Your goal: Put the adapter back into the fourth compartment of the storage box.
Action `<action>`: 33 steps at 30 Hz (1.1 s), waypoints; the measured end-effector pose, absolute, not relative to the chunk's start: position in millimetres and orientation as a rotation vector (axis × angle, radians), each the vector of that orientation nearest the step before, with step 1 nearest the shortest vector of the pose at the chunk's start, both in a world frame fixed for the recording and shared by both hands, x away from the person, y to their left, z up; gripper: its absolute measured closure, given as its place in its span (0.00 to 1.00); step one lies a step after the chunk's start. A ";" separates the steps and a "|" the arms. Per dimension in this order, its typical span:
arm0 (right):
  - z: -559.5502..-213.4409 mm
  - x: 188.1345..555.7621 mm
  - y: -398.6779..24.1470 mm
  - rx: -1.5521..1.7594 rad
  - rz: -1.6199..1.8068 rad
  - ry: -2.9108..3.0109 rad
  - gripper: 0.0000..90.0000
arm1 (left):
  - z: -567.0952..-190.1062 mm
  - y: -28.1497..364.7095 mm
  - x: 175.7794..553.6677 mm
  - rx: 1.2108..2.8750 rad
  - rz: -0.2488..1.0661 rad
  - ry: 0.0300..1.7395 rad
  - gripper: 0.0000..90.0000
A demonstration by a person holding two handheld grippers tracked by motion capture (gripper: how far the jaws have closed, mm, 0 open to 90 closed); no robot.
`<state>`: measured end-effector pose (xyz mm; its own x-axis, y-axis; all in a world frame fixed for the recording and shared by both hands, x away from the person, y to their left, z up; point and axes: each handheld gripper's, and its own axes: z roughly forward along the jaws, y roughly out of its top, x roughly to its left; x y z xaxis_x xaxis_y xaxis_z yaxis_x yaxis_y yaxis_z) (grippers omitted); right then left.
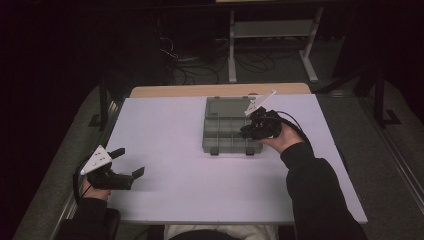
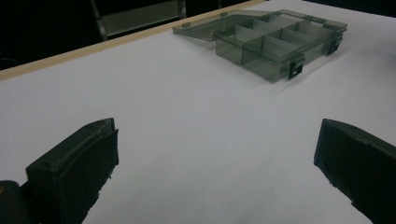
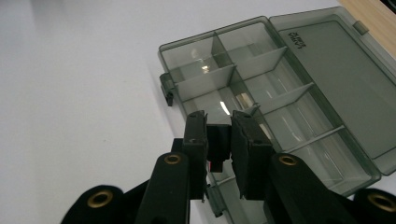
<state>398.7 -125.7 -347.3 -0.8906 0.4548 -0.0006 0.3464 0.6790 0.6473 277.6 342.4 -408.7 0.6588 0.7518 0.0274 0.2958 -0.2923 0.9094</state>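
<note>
One open compartment box [image 1: 227,131] near desk [image 1: 165,150] far edge | left tongs [image 1: 130,162] released | right tongs [image 3: 218,140] grasping small black part [image 3: 218,142] | white desk, dark room

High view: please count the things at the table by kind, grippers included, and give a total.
Grippers: 2, the left gripper and the right gripper
Clear organizer box, lid open: 1
Total: 3
</note>
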 end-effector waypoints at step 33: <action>-334.2 443.1 -154.4 0.820 1.053 2.560 0.83 | -408.8 343.0 277.9 1.866 0.570 0.830 0.00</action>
